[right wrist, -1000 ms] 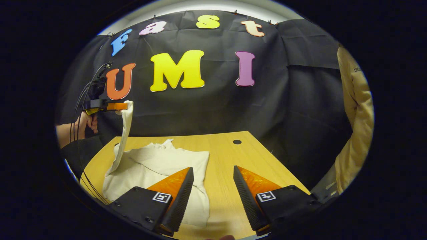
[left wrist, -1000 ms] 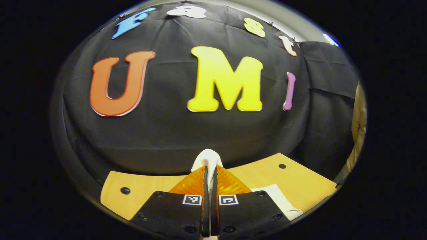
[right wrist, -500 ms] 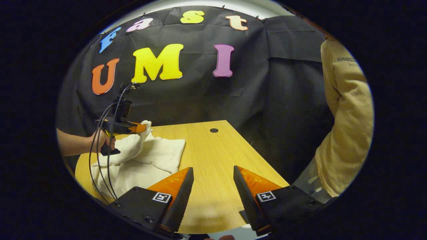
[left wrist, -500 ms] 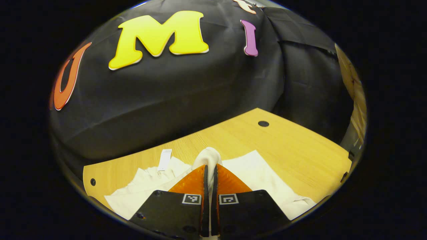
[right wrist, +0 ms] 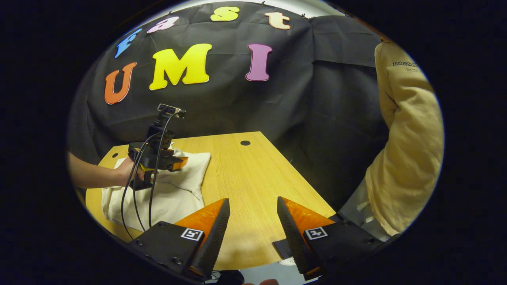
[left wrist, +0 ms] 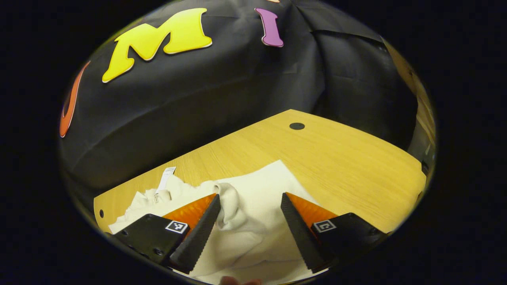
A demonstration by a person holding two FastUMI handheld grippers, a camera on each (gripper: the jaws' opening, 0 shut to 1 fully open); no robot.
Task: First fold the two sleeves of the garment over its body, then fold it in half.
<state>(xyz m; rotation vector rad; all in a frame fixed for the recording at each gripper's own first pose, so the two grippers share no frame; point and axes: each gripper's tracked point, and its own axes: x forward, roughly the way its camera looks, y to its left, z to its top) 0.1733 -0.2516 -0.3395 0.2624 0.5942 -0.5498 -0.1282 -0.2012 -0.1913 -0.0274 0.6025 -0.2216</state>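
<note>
We see the cream garment (left wrist: 253,221) lying on the pale wooden surface (left wrist: 340,158), bunched toward the near left corner of that surface as the right gripper view shows it (right wrist: 174,190). In the left gripper view our left claw (left wrist: 248,227) stands wide apart just above the cloth, its fingers (left wrist: 198,237) straddling a rumpled roll of fabric that looks like a sleeve (left wrist: 229,206) laid over the body; neither finger presses on it. A small white tag (left wrist: 165,178) juts from the collar end of the garment onto the bare wood, near the black cloth wall. A dark round hole (left wrist: 296,126) marks the far part of the surface.

From the right gripper view we see that same left claw (right wrist: 180,163) farther off, low over the garment, gripped by a hand (right wrist: 130,172) with black cables (right wrist: 136,198) looping down from it. Whether its tips touch the cloth there we cannot tell, as the view is small and dim. Our right claw (right wrist: 251,231) hangs wide open near the front edge of the surface, well apart from the garment and holding nothing. At the right edge stands a person in a tan sleeve (right wrist: 400,150).
</note>
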